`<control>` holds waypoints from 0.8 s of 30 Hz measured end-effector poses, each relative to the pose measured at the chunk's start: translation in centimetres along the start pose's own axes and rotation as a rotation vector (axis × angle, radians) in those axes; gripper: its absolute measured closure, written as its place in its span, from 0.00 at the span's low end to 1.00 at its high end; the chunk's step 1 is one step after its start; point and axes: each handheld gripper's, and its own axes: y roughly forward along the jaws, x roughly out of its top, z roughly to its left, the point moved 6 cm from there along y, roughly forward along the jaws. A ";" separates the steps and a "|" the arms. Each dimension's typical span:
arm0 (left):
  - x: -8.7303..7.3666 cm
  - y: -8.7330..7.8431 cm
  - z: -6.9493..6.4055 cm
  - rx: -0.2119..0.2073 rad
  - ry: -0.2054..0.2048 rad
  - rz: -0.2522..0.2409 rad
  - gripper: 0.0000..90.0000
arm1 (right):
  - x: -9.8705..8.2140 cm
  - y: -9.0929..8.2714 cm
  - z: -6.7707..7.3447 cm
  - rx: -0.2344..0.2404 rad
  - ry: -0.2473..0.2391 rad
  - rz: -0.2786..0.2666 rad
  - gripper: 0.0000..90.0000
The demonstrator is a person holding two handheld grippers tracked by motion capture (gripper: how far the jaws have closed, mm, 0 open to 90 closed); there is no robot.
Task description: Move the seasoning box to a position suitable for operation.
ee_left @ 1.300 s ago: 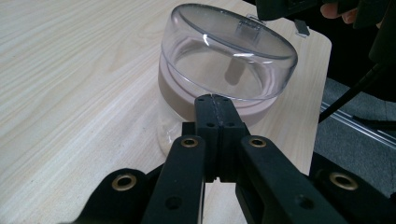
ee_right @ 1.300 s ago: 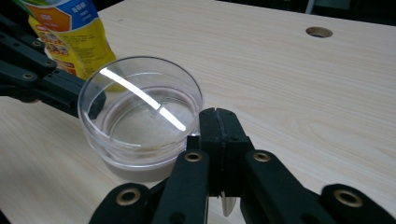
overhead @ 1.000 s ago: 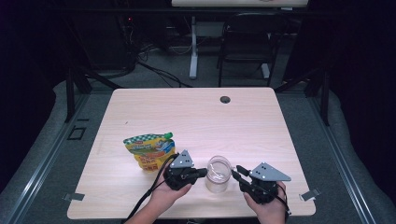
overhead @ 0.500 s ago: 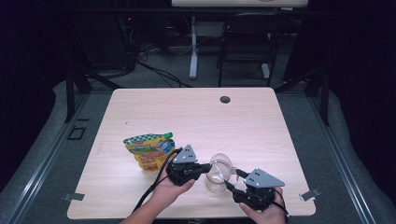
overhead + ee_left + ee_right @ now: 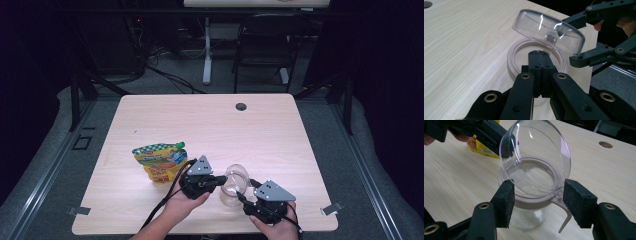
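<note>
Both black grippers (image 5: 220, 181) (image 5: 245, 199) carry grey three-cornered plates (brass-ringed pivots, rough pads) and trailing black cables.

Jar (image 5: 231, 192) near the table's (image 5: 280, 130) front edge, its hinged lid (image 5: 237, 175) tipped up above the rim, pouch (image 5: 159, 161) to its left, left gripper (image 5: 216, 181) between pouch and jar — right gripper (image 5: 244, 195) just right of the jar, cable hole (image 5: 241, 106) at the far edge.

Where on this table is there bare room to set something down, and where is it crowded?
Free: the whole far half up to the cable hole, and the right side beyond the jar. Crowded: the near edge, where the pouch, left tongs, jar and right tongs cluster.
</note>
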 end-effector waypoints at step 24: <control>-1.0 0.5 0.1 0.019 0.015 0.023 1.00 | 0.1 -0.4 -0.5 -0.004 0.014 -0.020 0.54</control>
